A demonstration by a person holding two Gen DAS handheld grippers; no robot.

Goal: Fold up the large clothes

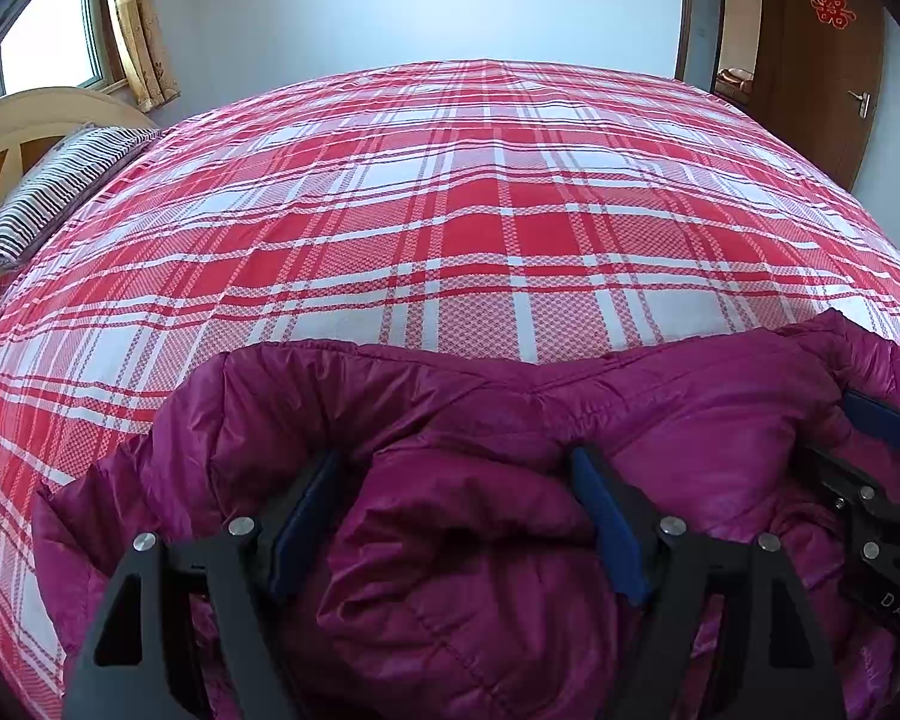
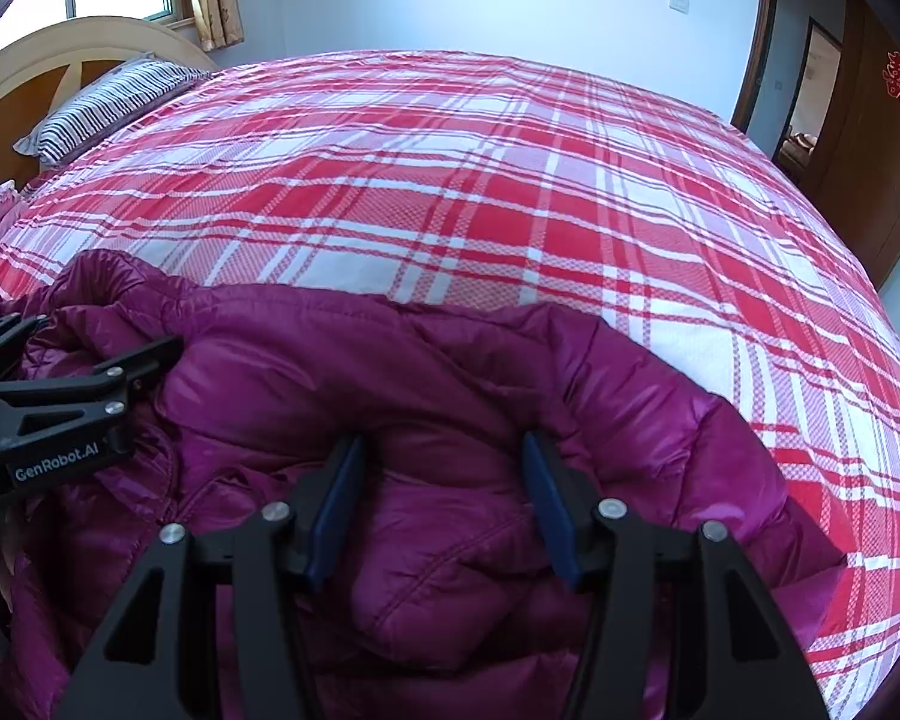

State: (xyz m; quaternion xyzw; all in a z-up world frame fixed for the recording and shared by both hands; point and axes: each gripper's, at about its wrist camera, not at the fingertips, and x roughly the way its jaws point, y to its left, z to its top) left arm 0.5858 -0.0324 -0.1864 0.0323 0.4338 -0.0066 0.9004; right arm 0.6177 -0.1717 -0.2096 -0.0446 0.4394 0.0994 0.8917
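A large magenta puffer jacket lies bunched at the near edge of a bed with a red and white plaid cover. My left gripper is open, its blue-padded jaws wide apart over a puffed fold of the jacket. In the right wrist view the jacket fills the lower half, and my right gripper is open over another fold. The left gripper also shows in the right wrist view, resting on the jacket's left part. The right gripper's fingers show at the left view's right edge.
A striped pillow lies against a wooden headboard at the far left. A window with a curtain is behind it. A brown door stands at the far right. The plaid cover stretches beyond the jacket.
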